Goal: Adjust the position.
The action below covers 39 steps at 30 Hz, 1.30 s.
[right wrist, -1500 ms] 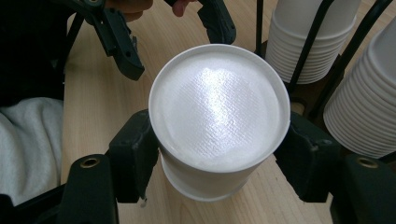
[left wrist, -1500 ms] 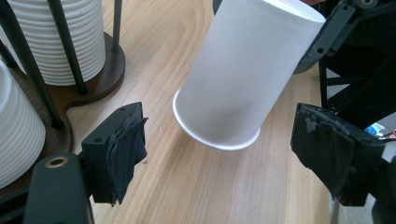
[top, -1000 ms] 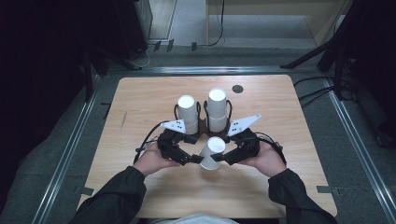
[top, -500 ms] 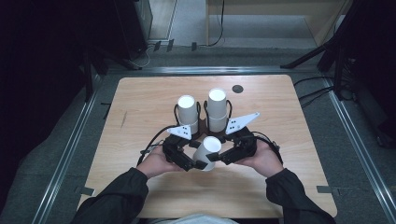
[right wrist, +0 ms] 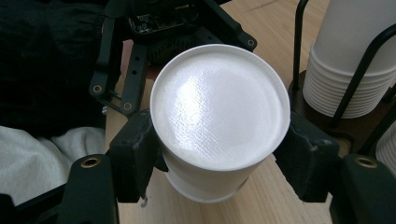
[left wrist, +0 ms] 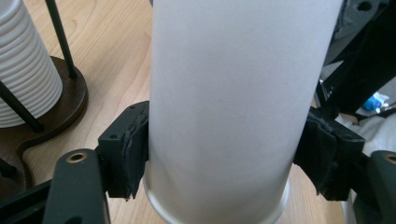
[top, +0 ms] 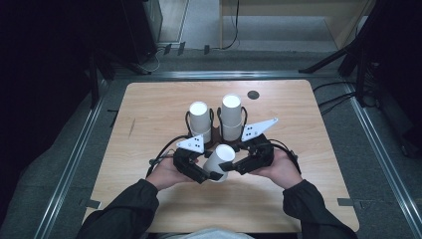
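Cup (top: 219,162) tilts bottom-up toward the racks, clasped by left hand-held gripper (top: 205,172), just closing, and right hand-held gripper (top: 234,167).

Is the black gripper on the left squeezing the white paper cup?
Touching. In the left gripper view, both pads of the left gripper, whose jaws have just been closing, press against the white paper cup's sides.

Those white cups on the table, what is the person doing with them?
A person holds a gripper in each hand, and both grippers, left and right, meet at one white paper cup just above the wooden table. The left one's fingers have just been closing and press the cup's sides; the right one's press it too. Behind stand two stacks of cups in a wire rack.
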{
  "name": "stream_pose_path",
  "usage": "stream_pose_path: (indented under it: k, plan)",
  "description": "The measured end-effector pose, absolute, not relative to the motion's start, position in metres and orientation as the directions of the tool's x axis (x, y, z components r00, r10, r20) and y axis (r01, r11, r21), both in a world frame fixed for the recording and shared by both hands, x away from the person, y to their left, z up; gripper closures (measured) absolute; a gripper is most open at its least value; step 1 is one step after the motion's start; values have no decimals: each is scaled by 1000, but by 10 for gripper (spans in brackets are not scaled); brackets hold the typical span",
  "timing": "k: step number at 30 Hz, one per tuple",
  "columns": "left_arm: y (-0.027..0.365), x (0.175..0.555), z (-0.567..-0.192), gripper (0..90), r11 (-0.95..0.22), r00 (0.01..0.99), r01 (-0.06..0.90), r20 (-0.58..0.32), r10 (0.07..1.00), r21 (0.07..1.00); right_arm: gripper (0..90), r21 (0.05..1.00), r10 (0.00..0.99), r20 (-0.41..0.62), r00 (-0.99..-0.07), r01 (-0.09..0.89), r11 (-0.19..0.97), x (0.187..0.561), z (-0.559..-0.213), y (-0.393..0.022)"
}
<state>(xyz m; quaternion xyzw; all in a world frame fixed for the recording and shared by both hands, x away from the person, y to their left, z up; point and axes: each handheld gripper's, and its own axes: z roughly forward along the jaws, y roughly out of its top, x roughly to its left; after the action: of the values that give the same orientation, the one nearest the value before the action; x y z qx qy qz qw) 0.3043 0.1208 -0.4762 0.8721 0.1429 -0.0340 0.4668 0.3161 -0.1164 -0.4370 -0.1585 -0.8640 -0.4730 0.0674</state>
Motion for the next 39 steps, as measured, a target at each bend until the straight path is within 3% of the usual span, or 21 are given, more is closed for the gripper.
stream_pose_path:
  k: [4, 5, 8, 15, 19, 30, 39]
  plan:
    - [123, 306, -473, 276, -539, 958, 281, -196, 209, 794, 331, 807, 194, 254, -947, 318, 498, 316, -438, -117]
    - [125, 307, -470, 276, -550, 957, 282, -191, 218, 786, 264, 810, 191, 251, -949, 314, 495, 316, -438, -118]
    - [130, 310, -466, 275, -557, 950, 303, -202, 237, 773, 248, 814, 198, 238, -951, 306, 494, 316, -438, -121]
    - [137, 318, -461, 275, -600, 952, 303, -210, 222, 740, 247, 800, 208, 203, -957, 285, 528, 312, -446, -124]
    - [140, 324, -456, 274, -646, 963, 266, -161, 219, 716, 249, 786, 222, 199, -955, 291, 546, 311, -454, -123]
    - [136, 334, -459, 265, -721, 973, 228, -125, 194, 655, 256, 756, 240, 219, -946, 320, 571, 307, -472, -119]
    - [126, 331, -468, 269, -782, 983, 183, -133, 129, 596, 256, 756, 252, 213, -944, 322, 570, 308, -476, -119]
